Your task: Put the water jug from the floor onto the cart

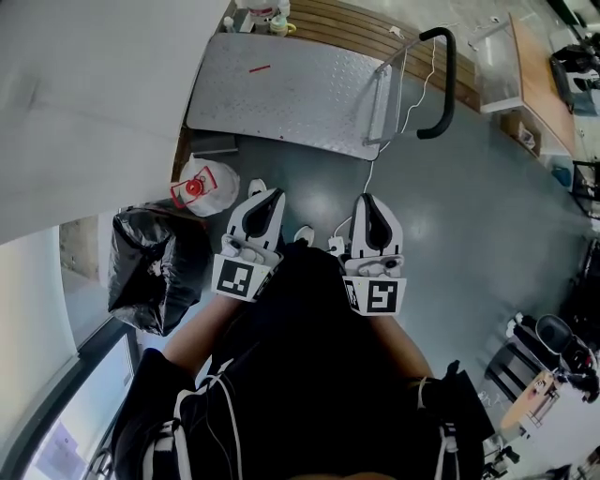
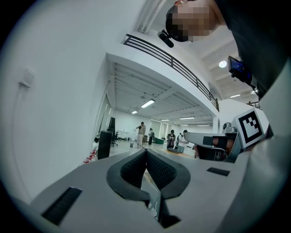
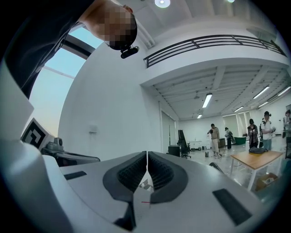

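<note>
The water jug [image 1: 208, 187], clear with a red cap, stands on the grey floor beside the cart's near left corner. The cart [image 1: 281, 94] is a flat metal platform with a black handle [image 1: 444, 84] at its right end. My left gripper [image 1: 274, 195] is held level just right of the jug, apart from it, jaws shut and empty. My right gripper [image 1: 367, 200] is level beside it, also shut with nothing between its pads. The left gripper view [image 2: 145, 151] and right gripper view [image 3: 147, 154] show only a white hall beyond closed jaws; the jug is hidden there.
A black rubbish bag [image 1: 155, 267] sits on the floor left of my left hand. A white wall [image 1: 84, 103] fills the upper left. Wooden boards [image 1: 366, 28] lie behind the cart, a table [image 1: 539, 75] at far right. Several people stand far off in the hall.
</note>
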Demonstrator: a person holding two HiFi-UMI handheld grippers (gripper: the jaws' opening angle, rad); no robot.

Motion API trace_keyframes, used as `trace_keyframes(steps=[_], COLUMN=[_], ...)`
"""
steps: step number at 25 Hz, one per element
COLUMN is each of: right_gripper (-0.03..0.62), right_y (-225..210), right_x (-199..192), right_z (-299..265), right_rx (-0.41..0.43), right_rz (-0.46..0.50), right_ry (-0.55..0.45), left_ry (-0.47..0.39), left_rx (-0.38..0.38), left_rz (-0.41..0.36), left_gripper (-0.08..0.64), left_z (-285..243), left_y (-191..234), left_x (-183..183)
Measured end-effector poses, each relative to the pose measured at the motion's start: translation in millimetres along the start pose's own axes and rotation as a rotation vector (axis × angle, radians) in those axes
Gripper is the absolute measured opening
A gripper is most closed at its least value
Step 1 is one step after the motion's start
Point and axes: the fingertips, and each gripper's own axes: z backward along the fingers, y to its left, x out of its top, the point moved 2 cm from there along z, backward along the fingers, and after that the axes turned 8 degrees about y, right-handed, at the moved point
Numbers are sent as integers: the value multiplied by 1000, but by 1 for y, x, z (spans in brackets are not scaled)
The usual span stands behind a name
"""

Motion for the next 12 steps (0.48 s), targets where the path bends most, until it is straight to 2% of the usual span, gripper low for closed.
trace_keyframes(steps=[12], right_gripper=[20], right_y=[24], right_x=[18], right_z=[-65], right_rx=[5], right_rz=[31], right_ry=[-4], left_ry=[-15], left_rx=[-3], left_rz=[29], left_gripper=[18], left_z=[-15], left_y=[65], left_x=[22])
